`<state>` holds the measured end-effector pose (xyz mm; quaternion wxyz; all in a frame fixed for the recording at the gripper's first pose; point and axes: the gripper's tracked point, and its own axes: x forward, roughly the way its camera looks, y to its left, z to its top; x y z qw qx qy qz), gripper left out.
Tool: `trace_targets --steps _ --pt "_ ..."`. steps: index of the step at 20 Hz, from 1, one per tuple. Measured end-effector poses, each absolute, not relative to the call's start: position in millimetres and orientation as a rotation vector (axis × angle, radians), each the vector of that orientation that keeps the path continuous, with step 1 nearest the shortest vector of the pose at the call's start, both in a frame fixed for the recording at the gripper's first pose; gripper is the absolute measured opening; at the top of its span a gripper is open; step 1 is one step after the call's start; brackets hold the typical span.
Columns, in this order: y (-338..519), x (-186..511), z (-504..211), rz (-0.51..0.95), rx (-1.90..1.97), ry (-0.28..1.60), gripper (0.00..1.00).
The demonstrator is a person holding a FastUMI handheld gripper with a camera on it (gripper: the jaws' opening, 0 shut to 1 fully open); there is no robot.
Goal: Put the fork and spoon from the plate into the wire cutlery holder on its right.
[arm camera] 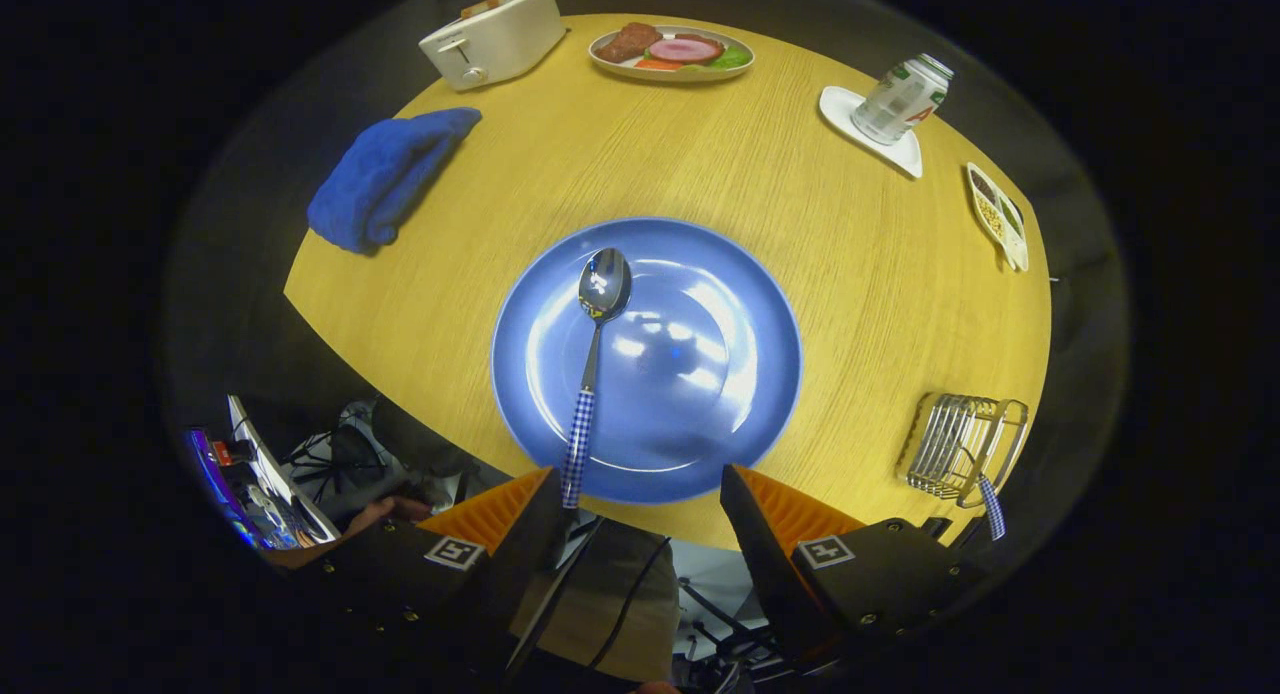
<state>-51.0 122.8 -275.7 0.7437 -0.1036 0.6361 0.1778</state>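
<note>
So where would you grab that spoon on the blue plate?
By its checked handle, coming from the near side. The spoon lies flat on the plate, bowl pointing away, and its handle end sticks out over the rim, right beside one finger of the open gripper. That overhang probably leaves room for a finger on each side.

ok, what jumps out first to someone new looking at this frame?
The blue plate mid-table, just ahead of the open gripper, with the spoon on it, checked handle beside one finger. Then the wire holder right of the plate, a checked handle already poking out. Further back sits a blue cloth.
</note>
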Motion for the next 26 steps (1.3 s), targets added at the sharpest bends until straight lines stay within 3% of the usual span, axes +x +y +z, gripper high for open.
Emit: trace_targets --steps 8,9,10,12,13,15,17,20,21,26 --pt "146 -52 -313 0.383 -0.174 1.477 0.95" --pt "151 -53 -317 0.390 -0.153 1.491 0.89" --pt "155 -53 -318 0.400 -0.136 1.502 0.89" --pt "167 -53 -326 0.414 -0.093 1.522 0.81" --pt "165 -43 -327 0.378 -0.090 1.489 0.72" --pt "151 -37 -330 0.357 -0.163 1.479 0.15" --pt "153 -43 -335 0.378 -0.139 1.521 0.22" --pt "150 -44 -343 0.375 -0.128 1.508 0.22" --pt "141 -43 -334 0.374 -0.164 1.510 0.02" --pt "122 -43 -316 0.433 -0.247 1.497 0.02"
